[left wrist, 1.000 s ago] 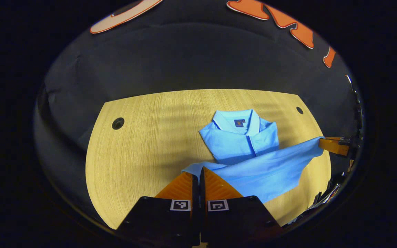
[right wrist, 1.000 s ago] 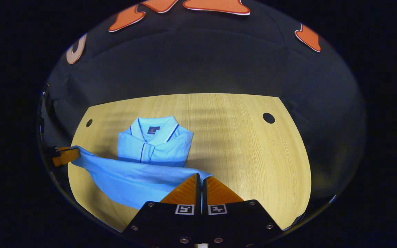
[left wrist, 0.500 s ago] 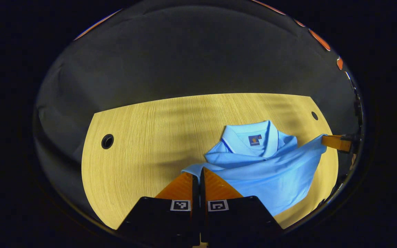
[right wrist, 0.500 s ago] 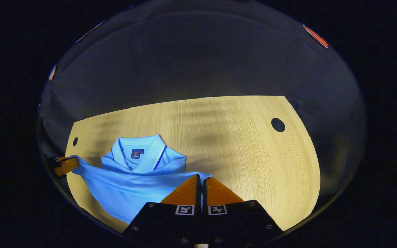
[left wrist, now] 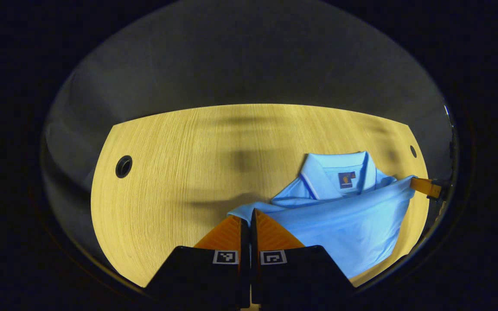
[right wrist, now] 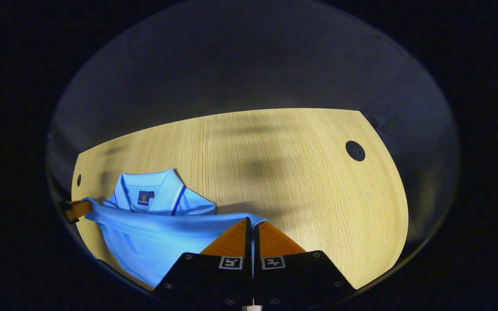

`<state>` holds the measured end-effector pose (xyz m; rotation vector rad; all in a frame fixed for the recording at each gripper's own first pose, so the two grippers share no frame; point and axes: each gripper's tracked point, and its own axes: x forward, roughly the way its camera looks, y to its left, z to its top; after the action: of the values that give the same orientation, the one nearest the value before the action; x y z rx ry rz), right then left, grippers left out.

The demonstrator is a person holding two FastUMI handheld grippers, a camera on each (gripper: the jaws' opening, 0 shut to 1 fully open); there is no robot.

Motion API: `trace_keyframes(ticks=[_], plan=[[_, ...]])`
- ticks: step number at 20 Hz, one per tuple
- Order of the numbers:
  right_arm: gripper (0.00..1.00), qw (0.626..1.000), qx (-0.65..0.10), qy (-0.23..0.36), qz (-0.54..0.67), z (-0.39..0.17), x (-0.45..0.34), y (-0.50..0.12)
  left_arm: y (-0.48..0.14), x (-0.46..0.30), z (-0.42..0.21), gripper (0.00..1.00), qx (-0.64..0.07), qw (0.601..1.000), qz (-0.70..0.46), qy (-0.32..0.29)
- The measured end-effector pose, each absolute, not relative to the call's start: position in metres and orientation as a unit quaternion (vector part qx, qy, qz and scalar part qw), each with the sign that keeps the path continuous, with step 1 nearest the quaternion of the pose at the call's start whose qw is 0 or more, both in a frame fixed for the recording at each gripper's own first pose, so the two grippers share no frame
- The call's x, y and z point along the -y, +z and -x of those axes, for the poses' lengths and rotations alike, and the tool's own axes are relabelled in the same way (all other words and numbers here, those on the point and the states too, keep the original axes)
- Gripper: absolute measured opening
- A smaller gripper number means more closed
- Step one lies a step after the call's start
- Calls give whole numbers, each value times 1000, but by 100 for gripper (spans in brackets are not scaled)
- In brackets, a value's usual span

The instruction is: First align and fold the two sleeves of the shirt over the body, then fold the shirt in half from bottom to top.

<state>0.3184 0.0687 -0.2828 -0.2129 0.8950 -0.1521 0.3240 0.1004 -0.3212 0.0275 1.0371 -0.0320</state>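
The left gripper (left wrist: 246, 222) has its jaws pressed together on one bottom corner of the light blue shirt (left wrist: 344, 216) — the right gripper (right wrist: 252, 226) pinches the other corner likewise. The hem hangs raised between them, while the collar lies on the wooden counter (right wrist: 301, 181).

This is a recording booth, a staged work cell and no lived-in room. A dark cloth wall (left wrist: 240, 56) hangs close behind and around a single light wood-grain desk (left wrist: 180, 172), shutting out any other surroundings. The desk is of the office kind, with round cable holes (left wrist: 123, 166) near its far corners (right wrist: 355, 150). Light falls on the desktop from above, while everything beyond it stays dim.
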Motion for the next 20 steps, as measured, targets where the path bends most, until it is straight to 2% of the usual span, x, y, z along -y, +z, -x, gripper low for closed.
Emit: trace_keyframes(ticks=[3, 4, 5, 6, 9, 10, 15, 20], plan=[[6, 892, -434, -82, 96, -317, -69, -284, -314, -105, -327, 16, -484, 875, -21, -16], [11, 892, -433, -83, 95, -316, -68, -282, -311, -107, -328, 23, -477, 878, -23, -13], [14, 893, -434, -80, 93, -315, -70, -280, -307, -109, -329, 38, -472, 881, -24, -11], [23, 892, -437, -77, 89, -311, -73, -281, -301, -109, -329, 54, -467, 884, -23, -9], [80, 895, -434, -63, 85, -302, -83, -269, -282, -109, -326, 100, -449, 893, -26, 0], [99, 898, -429, -57, 82, -298, -87, -262, -273, -109, -325, 100, -438, 899, -25, 6], [100, 920, -384, -25, 76, -270, -112, -213, -213, -104, -309, 100, -373, 928, 9, 13], [100, 950, -295, -3, 105, -232, -127, -155, -154, -97, -278, 100, -309, 950, 29, 7]])
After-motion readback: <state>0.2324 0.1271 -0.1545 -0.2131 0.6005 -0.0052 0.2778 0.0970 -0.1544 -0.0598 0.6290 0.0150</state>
